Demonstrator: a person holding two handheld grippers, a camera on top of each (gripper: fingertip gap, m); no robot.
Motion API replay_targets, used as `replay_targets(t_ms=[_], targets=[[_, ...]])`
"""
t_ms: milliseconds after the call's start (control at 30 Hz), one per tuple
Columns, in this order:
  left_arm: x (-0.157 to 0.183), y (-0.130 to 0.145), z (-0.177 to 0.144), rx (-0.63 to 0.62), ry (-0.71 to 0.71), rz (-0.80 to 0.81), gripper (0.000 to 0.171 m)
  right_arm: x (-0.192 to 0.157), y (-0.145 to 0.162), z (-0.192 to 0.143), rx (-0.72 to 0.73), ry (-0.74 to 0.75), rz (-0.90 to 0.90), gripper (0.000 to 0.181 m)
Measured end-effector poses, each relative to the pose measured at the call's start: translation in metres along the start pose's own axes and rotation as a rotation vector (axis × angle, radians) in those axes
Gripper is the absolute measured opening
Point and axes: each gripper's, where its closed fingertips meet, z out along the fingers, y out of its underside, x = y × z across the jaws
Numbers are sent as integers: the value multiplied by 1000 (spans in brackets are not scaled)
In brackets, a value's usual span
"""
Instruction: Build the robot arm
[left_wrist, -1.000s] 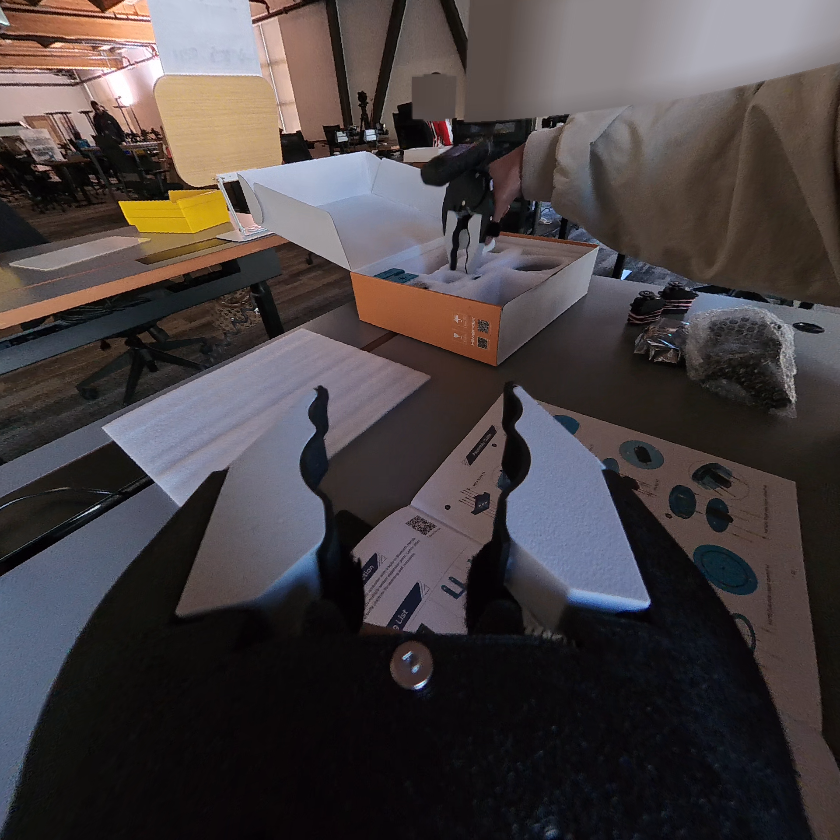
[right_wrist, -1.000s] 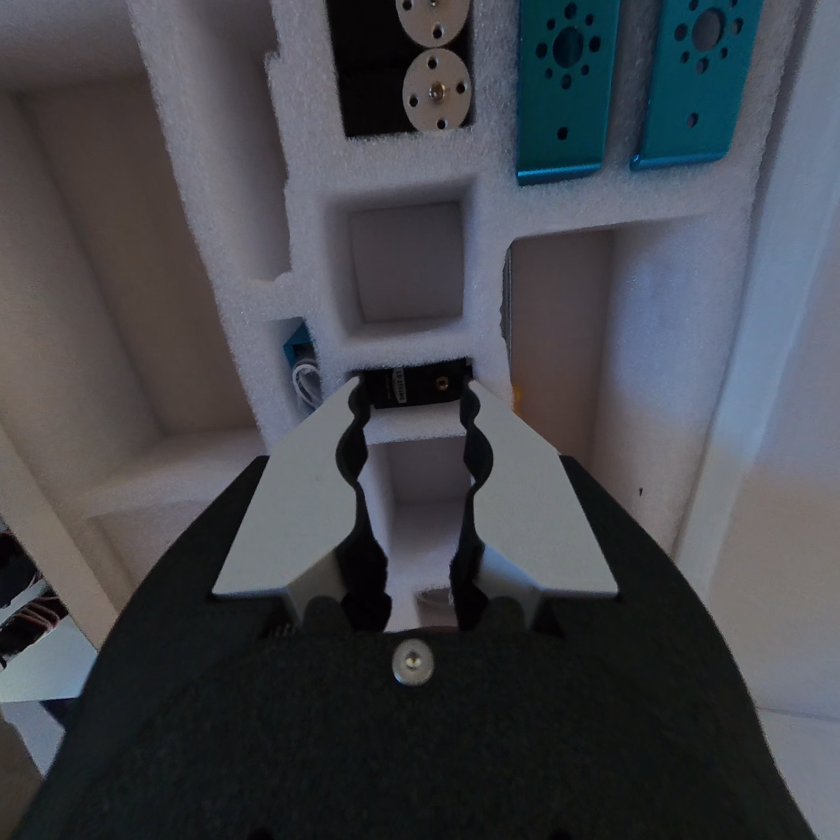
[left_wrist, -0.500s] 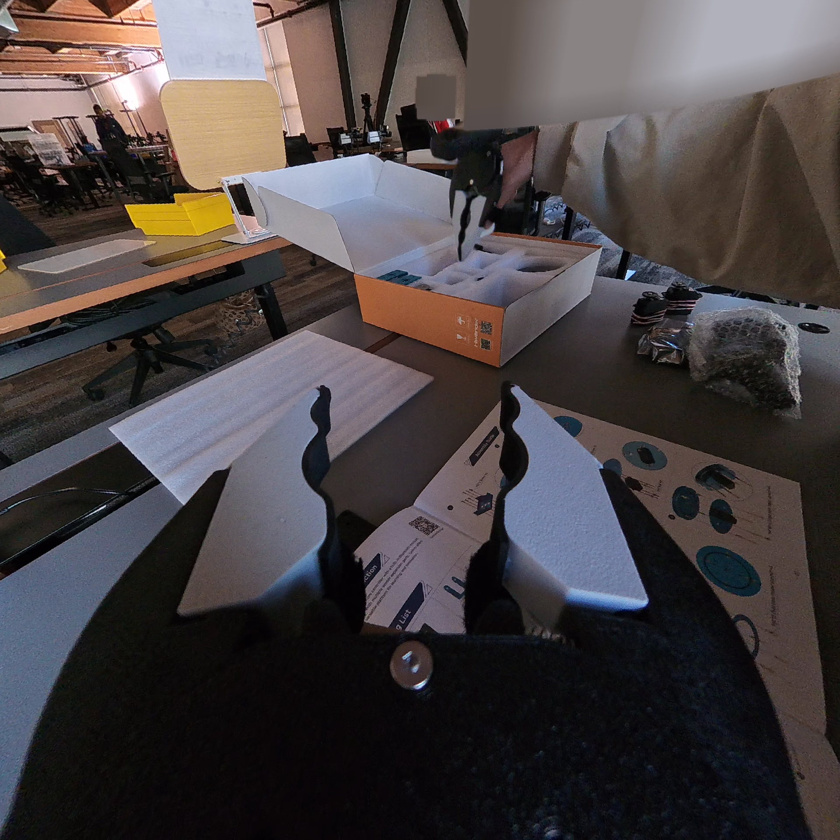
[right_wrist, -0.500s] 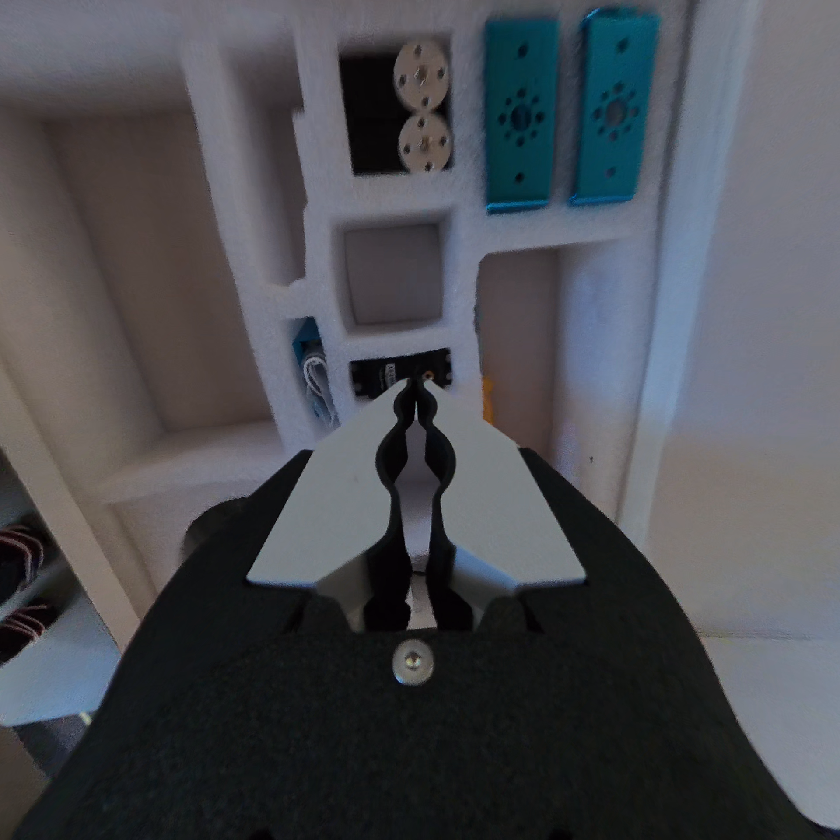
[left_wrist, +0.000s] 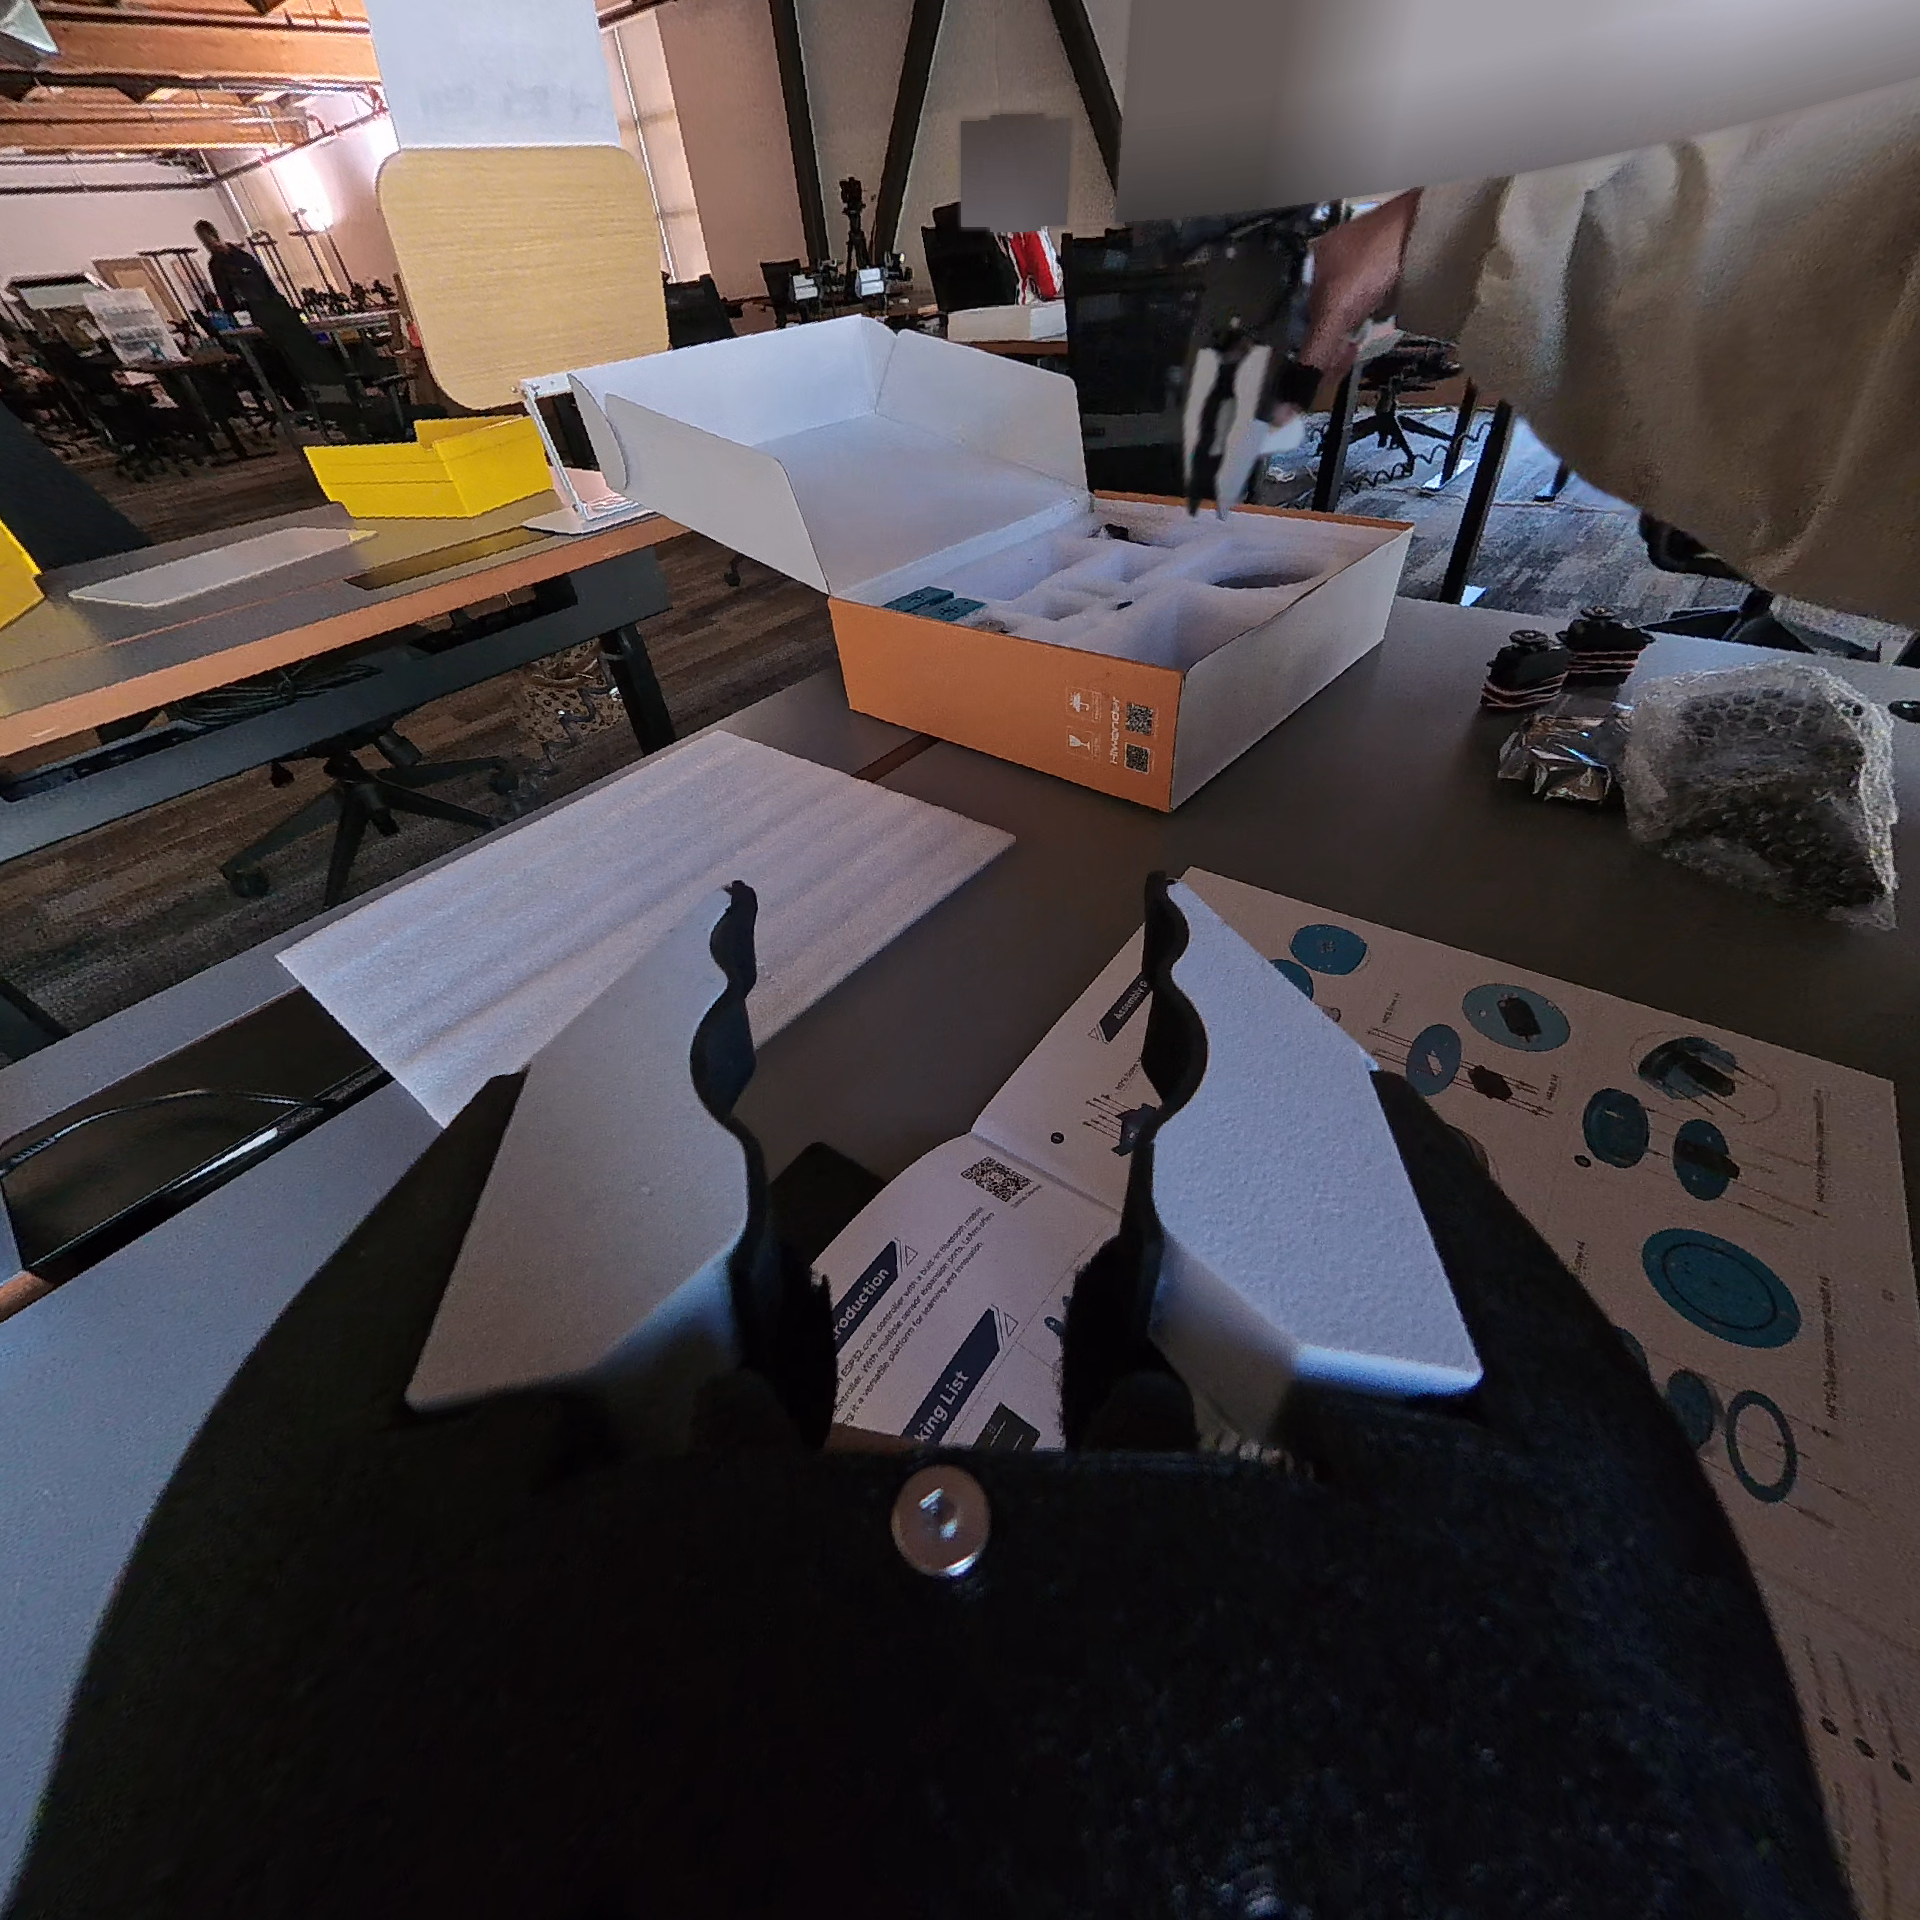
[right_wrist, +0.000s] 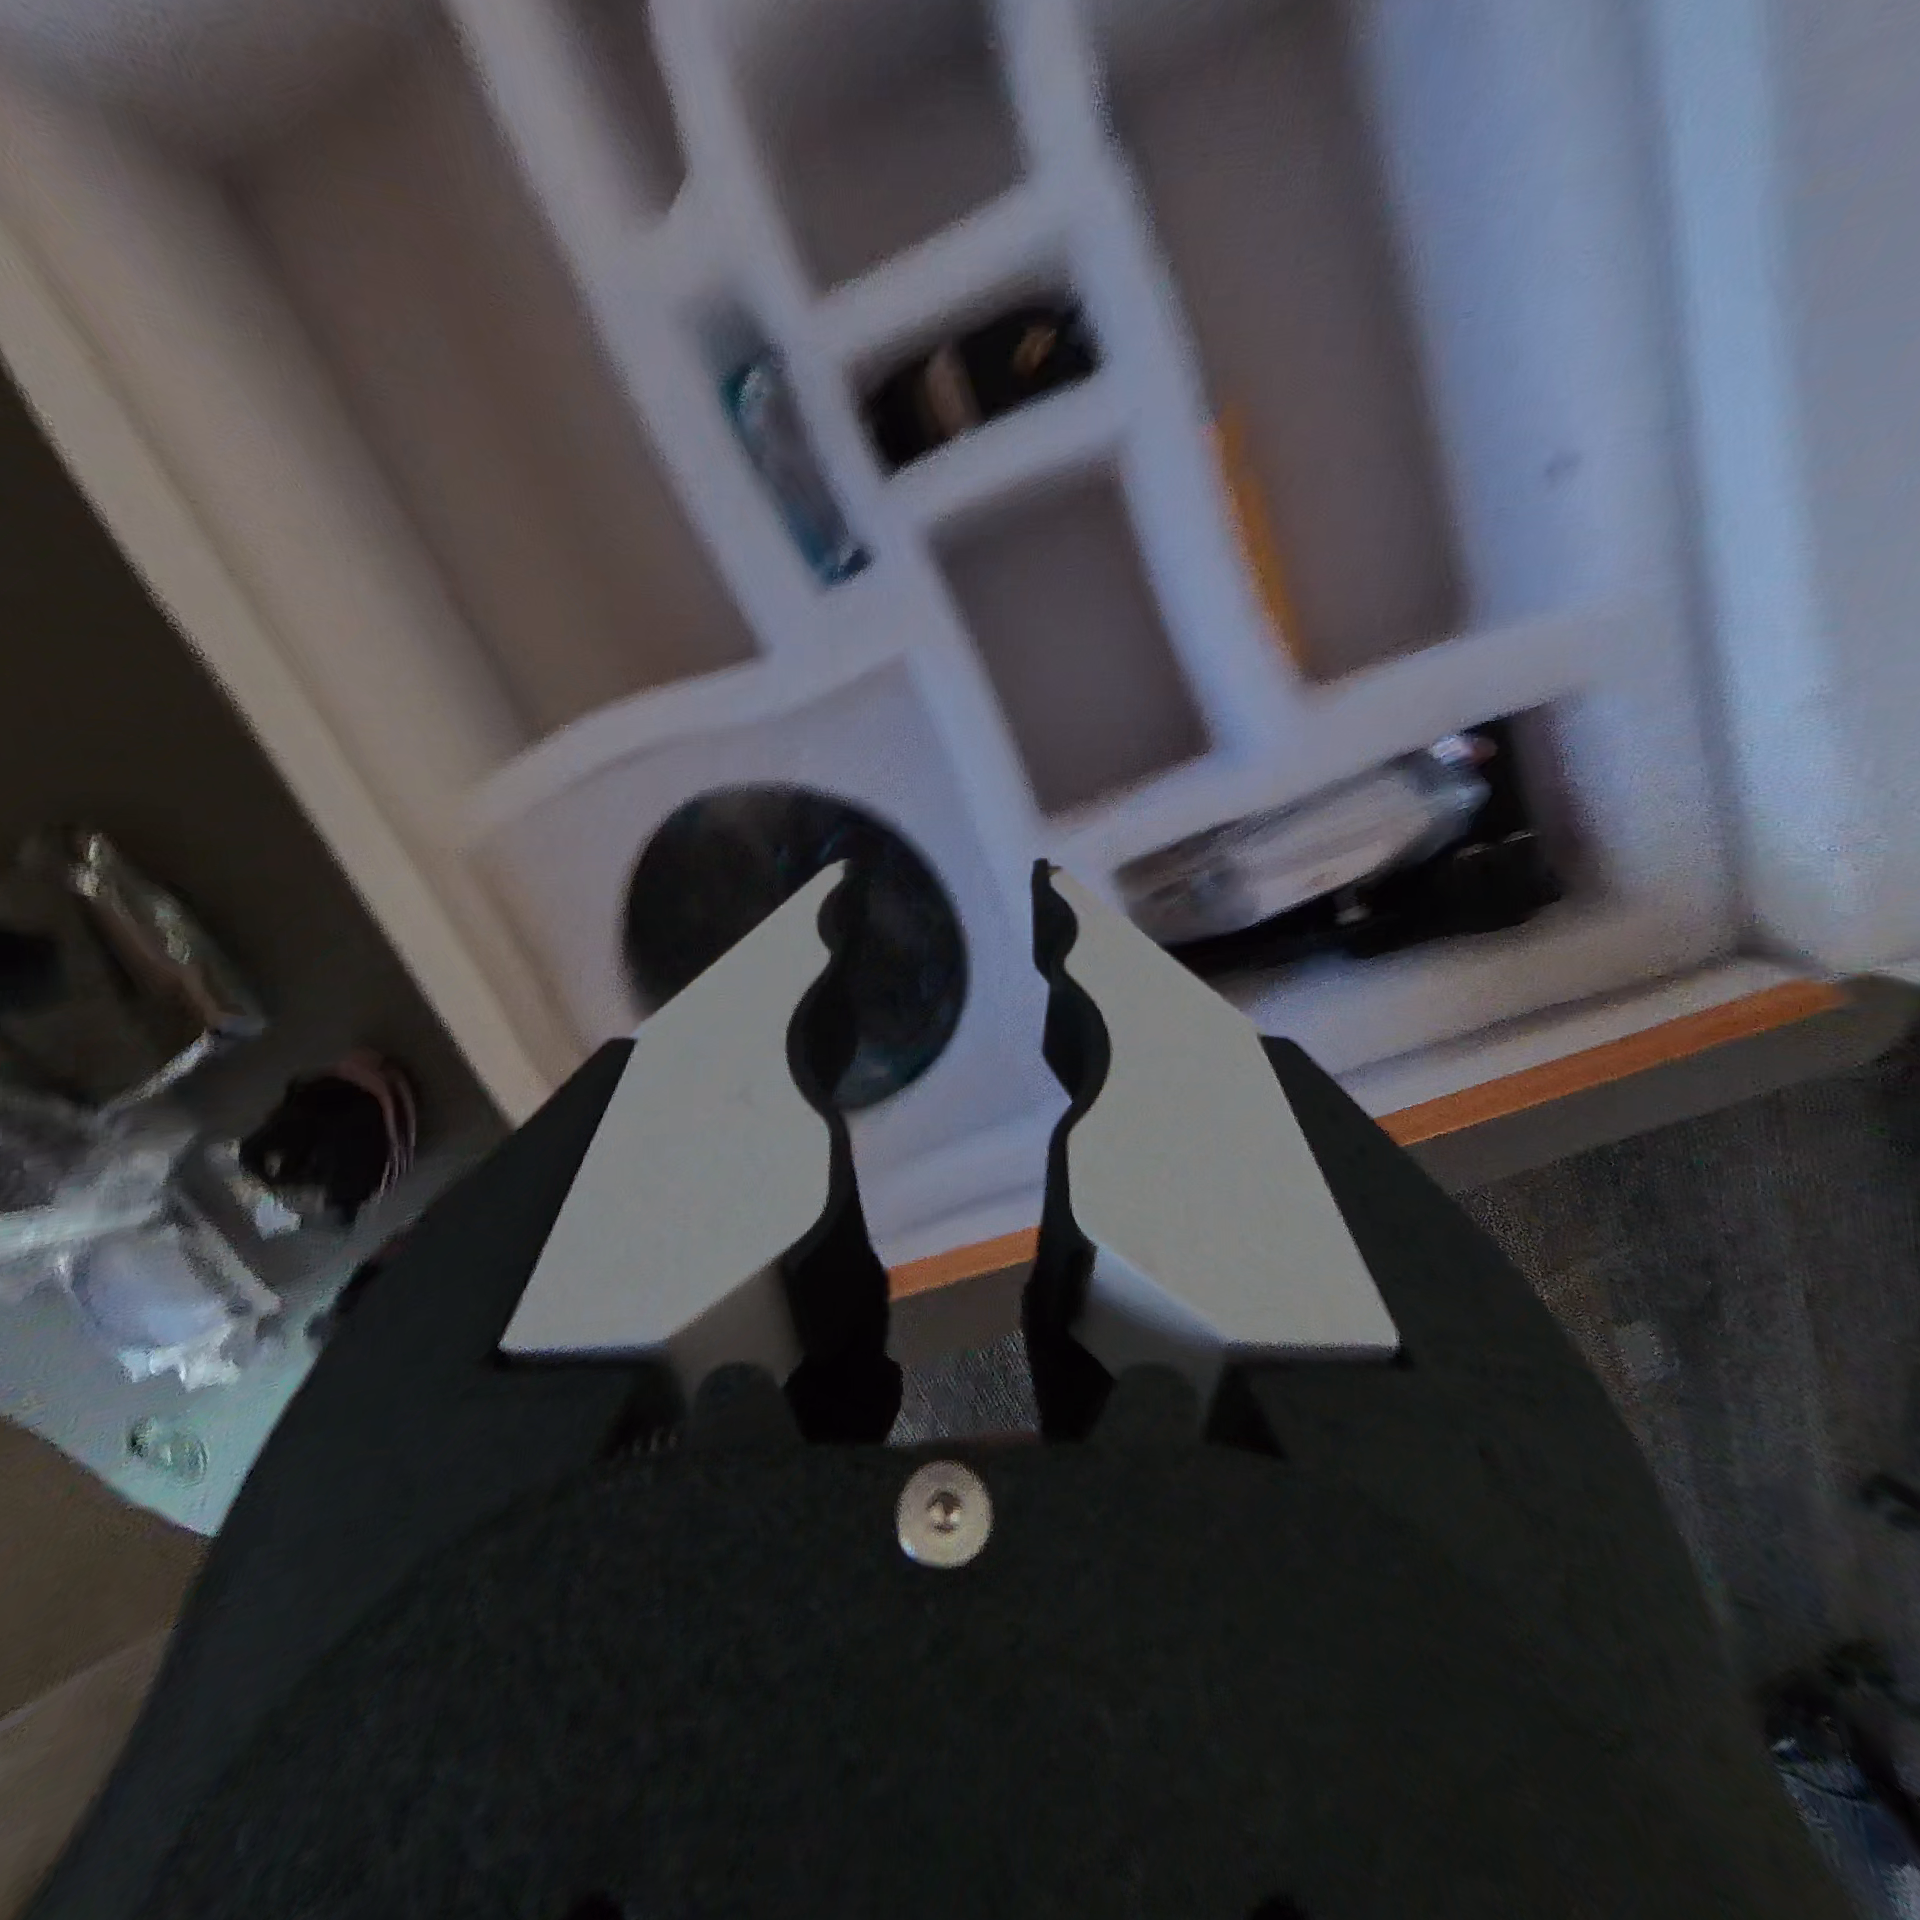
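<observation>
My left gripper (left_wrist: 948, 894) is open and empty, low over a printed sheet (left_wrist: 1558, 1091) on the grey table. An open orange box (left_wrist: 997, 696) with a white foam insert (left_wrist: 1122, 582) stands farther back. My right gripper (right_wrist: 940, 873) is open with a narrow gap and holds nothing. It hangs above the box's near end, over a round dark part (right_wrist: 727, 904) in a foam pocket. In the left wrist view it appears blurred above the box (left_wrist: 1226, 436). A black servo (right_wrist: 977, 384) sits in a pocket farther in. The right wrist view is motion-blurred.
A white foam sheet (left_wrist: 644, 914) lies left of the printed sheet. A bubble-wrapped bundle (left_wrist: 1756, 800), a foil bag (left_wrist: 1558, 743) and black servos (left_wrist: 1558, 665) lie at the right. A bagged item (right_wrist: 1351, 862) fills a box pocket. Yellow boxes (left_wrist: 436, 468) sit on another table. There is about 60 centimeters between the tips of the two grippers. From my right tips it is roughly 10 centimeters to the black servo (right_wrist: 977, 384); from my left, 55 centimeters.
My right gripper left the black servo in its pocket, shut empty, then rose and drew back toward the box's near end and opened a little. My left gripper stayed open and hardly moved.
</observation>
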Motion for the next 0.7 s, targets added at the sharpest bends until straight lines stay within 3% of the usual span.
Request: replay_targets(t_ms=[67, 267, 367, 533, 700], targets=[[0, 0, 0, 1, 2, 0, 74, -14, 21, 8, -32, 11, -56, 29], [3, 0, 1, 3, 12, -2, 74, -41, 51, 40, -99, -15, -73, 42], [4, -1, 2, 4, 12, 1, 74, -29, 39, 34, -60, 63, -102, 38], [3, 1, 2, 2, 10, -2, 74, 29, 4, 1, 41, 242, -33, 35], [-1, 5, 2, -4, -4, 1, 74, 89, 12, 8, 33, 369, 168, 39]])
